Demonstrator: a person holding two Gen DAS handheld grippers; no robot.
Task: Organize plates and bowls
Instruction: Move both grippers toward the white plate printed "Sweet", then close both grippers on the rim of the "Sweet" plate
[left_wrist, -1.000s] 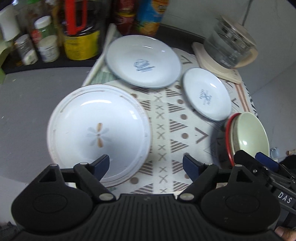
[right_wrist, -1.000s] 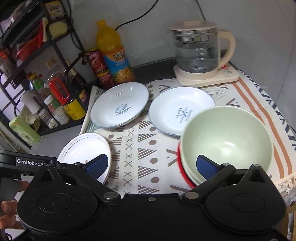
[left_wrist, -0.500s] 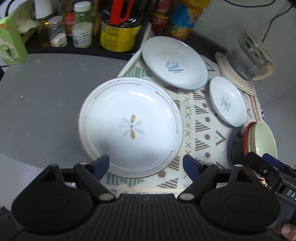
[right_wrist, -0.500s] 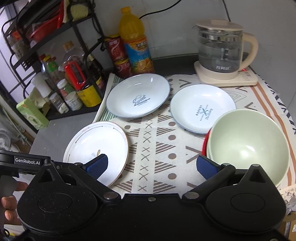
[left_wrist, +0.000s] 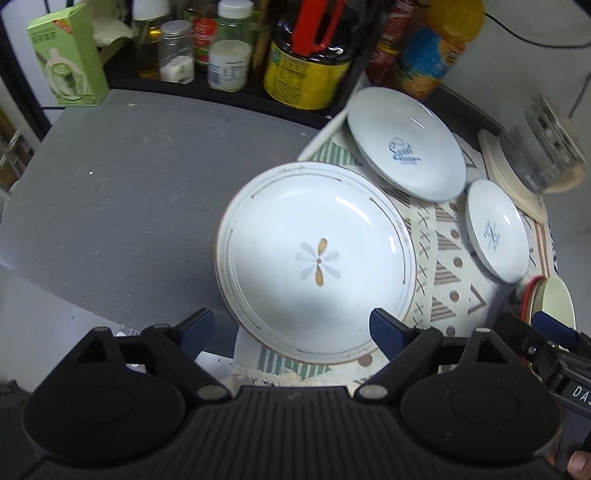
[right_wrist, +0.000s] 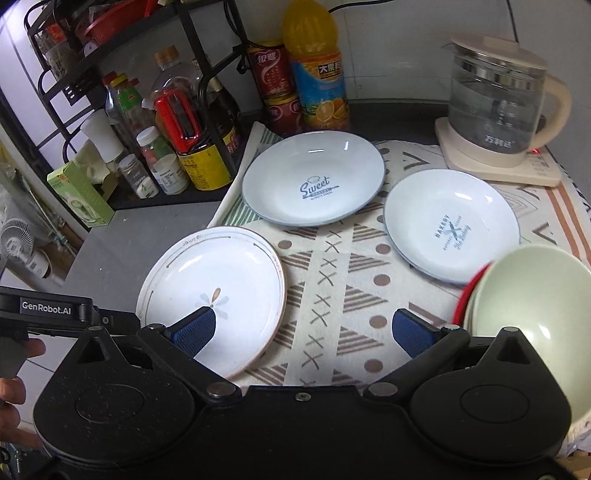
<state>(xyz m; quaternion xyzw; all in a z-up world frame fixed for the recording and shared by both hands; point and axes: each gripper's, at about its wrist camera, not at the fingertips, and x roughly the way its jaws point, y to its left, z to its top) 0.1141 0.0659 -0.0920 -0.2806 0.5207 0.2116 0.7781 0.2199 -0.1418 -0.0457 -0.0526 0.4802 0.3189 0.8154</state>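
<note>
A white plate with a flower mark (left_wrist: 317, 258) (right_wrist: 214, 295) lies half on the patterned cloth (right_wrist: 332, 295), half on the grey table. A pale blue "Sweet" plate (left_wrist: 406, 144) (right_wrist: 314, 184) and a smaller "Bakery" plate (left_wrist: 496, 230) (right_wrist: 452, 225) lie behind it. A green bowl (right_wrist: 532, 325) (left_wrist: 554, 302) sits nested in a red bowl (right_wrist: 466, 295) at the right. My left gripper (left_wrist: 291, 330) is open and empty, just in front of the flower plate's near rim. My right gripper (right_wrist: 303, 332) is open and empty above the cloth, between flower plate and bowls.
A glass kettle (right_wrist: 498, 107) stands on its base at the back right. Jars, cans and an orange juice bottle (right_wrist: 317, 70) crowd the black rack at the back. A green box (left_wrist: 70, 55) stands at the back left. Bare grey table (left_wrist: 129, 192) lies to the left.
Both grippers have drawn back and swung left; the flower plate now sits more central in the left wrist view and the bowls have slid toward the right edge. Both stay open.
</note>
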